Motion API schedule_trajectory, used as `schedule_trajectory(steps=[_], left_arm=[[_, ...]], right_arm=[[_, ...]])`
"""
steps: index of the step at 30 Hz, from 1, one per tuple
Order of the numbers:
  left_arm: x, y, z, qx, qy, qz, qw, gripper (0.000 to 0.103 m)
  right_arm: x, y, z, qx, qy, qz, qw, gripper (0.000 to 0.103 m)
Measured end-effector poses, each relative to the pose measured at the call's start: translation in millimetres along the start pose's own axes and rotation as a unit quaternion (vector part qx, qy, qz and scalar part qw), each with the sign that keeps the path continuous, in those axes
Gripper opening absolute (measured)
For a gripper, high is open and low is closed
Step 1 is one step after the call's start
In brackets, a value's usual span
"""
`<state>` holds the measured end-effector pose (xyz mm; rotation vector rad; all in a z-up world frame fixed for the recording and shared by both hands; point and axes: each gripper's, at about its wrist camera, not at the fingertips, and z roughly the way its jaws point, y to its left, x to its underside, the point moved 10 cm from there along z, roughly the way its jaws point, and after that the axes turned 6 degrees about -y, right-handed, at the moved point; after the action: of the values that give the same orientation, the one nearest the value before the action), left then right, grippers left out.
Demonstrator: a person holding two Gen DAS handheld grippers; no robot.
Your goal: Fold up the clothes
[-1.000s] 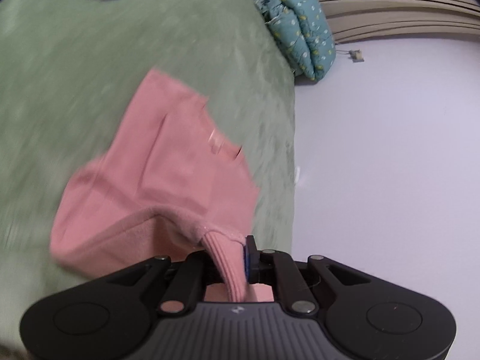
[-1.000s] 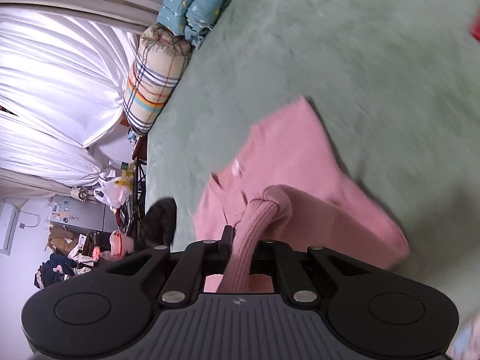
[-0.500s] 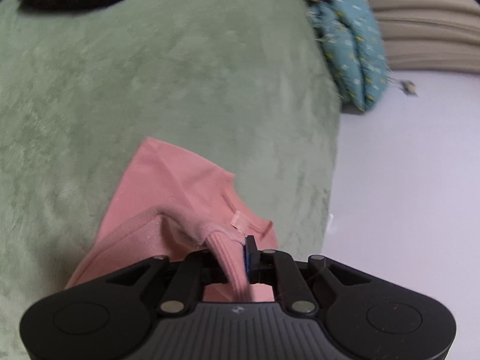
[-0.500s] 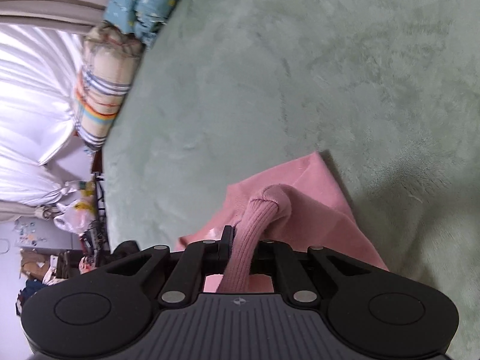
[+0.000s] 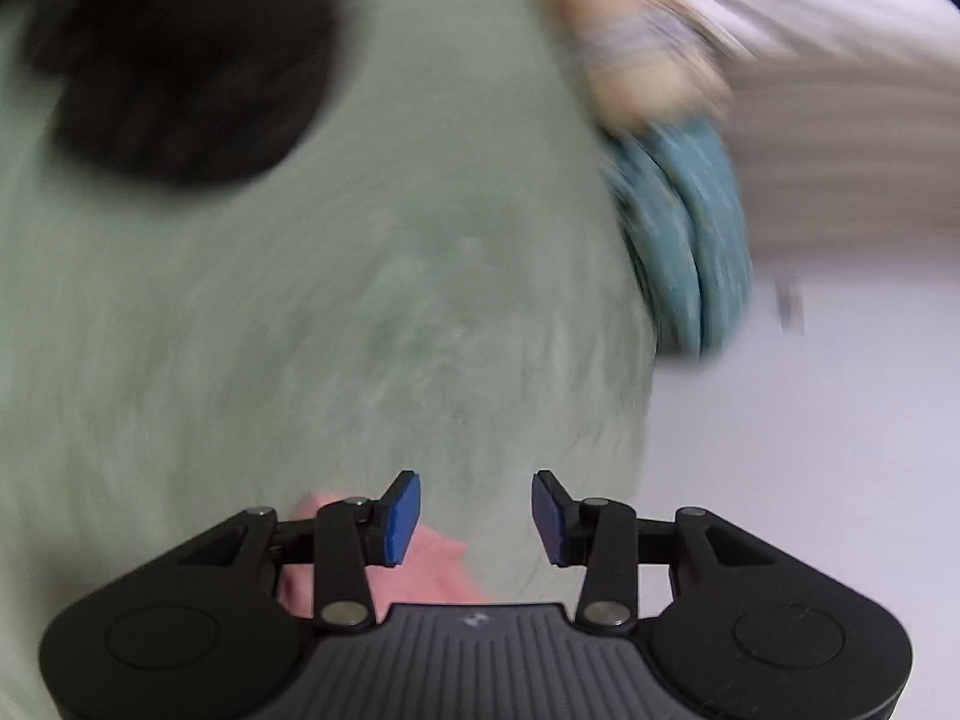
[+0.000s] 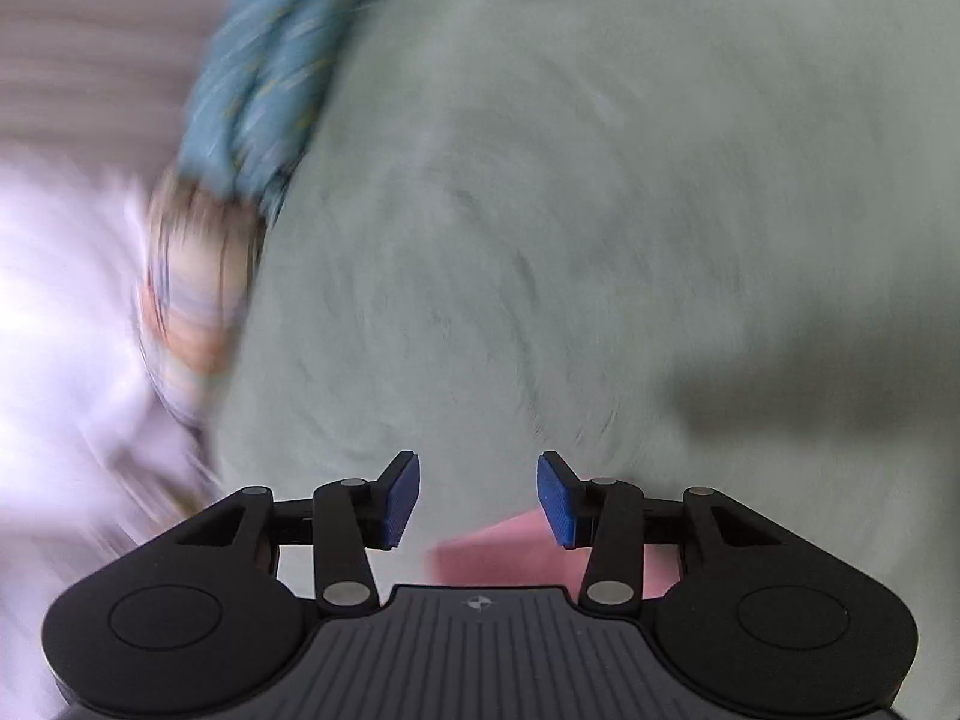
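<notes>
A pink garment (image 5: 429, 567) lies on the green bedspread (image 5: 360, 312), only a small part showing low in the left wrist view, under the left finger. My left gripper (image 5: 475, 516) has its jaws opening, with nothing between the blue pads. In the right wrist view the same pink garment (image 6: 498, 552) shows just below my right gripper (image 6: 477, 501), whose jaws are also opening and hold nothing. Both views are blurred by motion.
A dark garment (image 5: 180, 54) lies on the bedspread at the far left. A teal patterned quilt (image 5: 684, 246) and a striped pillow (image 5: 636, 42) sit at the bed's edge. The quilt (image 6: 270, 66) and pillow (image 6: 192, 282) also show at left in the right view.
Both grippers have let go of the pink garment and their jaws have parted. The garment has dropped to the bedspread, mostly out of view. Both cameras swung toward the bed's far side.
</notes>
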<state>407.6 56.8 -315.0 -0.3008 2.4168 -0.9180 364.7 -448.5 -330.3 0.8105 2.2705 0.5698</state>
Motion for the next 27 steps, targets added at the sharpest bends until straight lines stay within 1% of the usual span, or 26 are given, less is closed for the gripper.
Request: schedule_trajectory(steps=[1,2,3,4,5,7,8,9,10,11,13,14,15,16,18,20,21,22,23,24,26,27], left_arm=[[8.2,-11.3,-4.7,-0.029,0.01,0.11,0.9935,0.043],[20.2,-21.6,-9.6,-0.05,0.02,0.209,0.9764,0.043],[31.3,-28.5,-12.9,-0.054,0.026,0.269,0.9614,0.044],[46.6,-35.9,-17.8,-0.049,0.035,0.328,0.9427,0.044],[59.6,-39.4,-22.1,-0.042,0.043,0.36,0.9311,0.044],[85.8,-43.0,-30.2,-0.036,0.053,0.418,0.906,0.046],[99.0,-43.6,-34.2,-0.04,0.053,0.451,0.8902,0.046],[109.5,-43.4,-36.0,-0.041,0.053,0.483,0.8733,0.046],[120.2,-43.3,-37.4,-0.042,0.054,0.515,0.8543,0.046],[131.8,-42.6,-36.1,-0.041,0.055,0.553,0.8304,0.046],[147.8,-41.2,-30.1,-0.048,0.054,0.613,0.7865,0.046],[154.5,-40.2,-25.6,-0.056,0.051,0.646,0.7597,0.046],[160.1,-39.3,-21.1,-0.063,0.047,0.674,0.7342,0.046],[161.3,-36.7,-15.3,-0.069,0.045,0.692,0.7174,0.046],[171.0,-27.4,2.6,-0.095,0.039,0.762,0.6396,0.046],[174.8,-17.8,17.6,-0.107,0.036,0.807,0.5798,0.047],[176.5,-15.6,22.6,-0.111,0.033,0.822,0.558,0.047],[178.0,-14.5,25.0,-0.111,0.031,0.83,0.5451,0.047],[179.9,-12.8,28.9,-0.109,0.028,0.845,0.5233,0.047],[182.0,-11.4,32.6,-0.106,0.025,0.858,0.5019,0.047],[186.0,-11.2,37.4,-0.1,0.015,0.879,0.4665,0.047],[188.5,-10.4,39.3,-0.096,0.01,0.892,0.4414,0.047]], right_arm=[[2.6,7.6,-4.1,0.013,-0.011,-0.104,0.994,0.047],[10.8,15.2,-7.8,0.02,-0.015,-0.214,0.977,0.051],[21.5,21.2,-10.3,0.022,-0.013,-0.307,0.951,0.051],[31.9,27.5,-12.9,0.024,-0.01,-0.398,0.917,0.051],[40.4,31.1,-17.5,0.022,-0.013,-0.451,0.892,0.051],[55.7,34.8,-28.9,0.013,-0.026,-0.512,0.858,0.051],[60.6,36.4,-33.5,0.008,-0.032,-0.529,0.848,0.051],[63.9,37.8,-37.4,0.001,-0.037,-0.536,0.843,0.051],[69.5,39.2,-42.4,-0.009,-0.039,-0.545,0.837,0.051],[76.6,40.5,-48.1,-0.021,-0.039,-0.555,0.831,0.051],[88.3,37.0,-52.8,-0.028,-0.032,-0.569,0.821,0.051],[96.1,33.4,-55.5,-0.024,-0.029,-0.578,0.815,0.051],[99.7,30.8,-57.8,-0.02,-0.029,-0.58,0.814,0.052],[102.5,28.1,-60.4,-0.016,-0.028,-0.58,0.814,0.053],[105.9,23.6,-64.4,-0.011,-0.027,-0.577,0.816,0.056],[109.9,17.7,-67.7,-0.012,-0.02,-0.561,0.827,0.057],[111.7,15.5,-68.5,-0.013,-0.016,-0.556,0.831,0.057],[113.5,13.0,-69.5,-0.013,-0.013,-0.551,0.835,0.057],[114.3,11.0,-70.9,-0.012,-0.013,-0.548,0.836,0.057],[113.6,9.4,-71.8,-0.008,-0.016,-0.549,0.836,0.057],[111.6,6.2,-73.3,0.002,-0.027,-0.551,0.834,0.057],[110.4,5.5,-73.6,0.008,-0.032,-0.557,0.83,0.057]])
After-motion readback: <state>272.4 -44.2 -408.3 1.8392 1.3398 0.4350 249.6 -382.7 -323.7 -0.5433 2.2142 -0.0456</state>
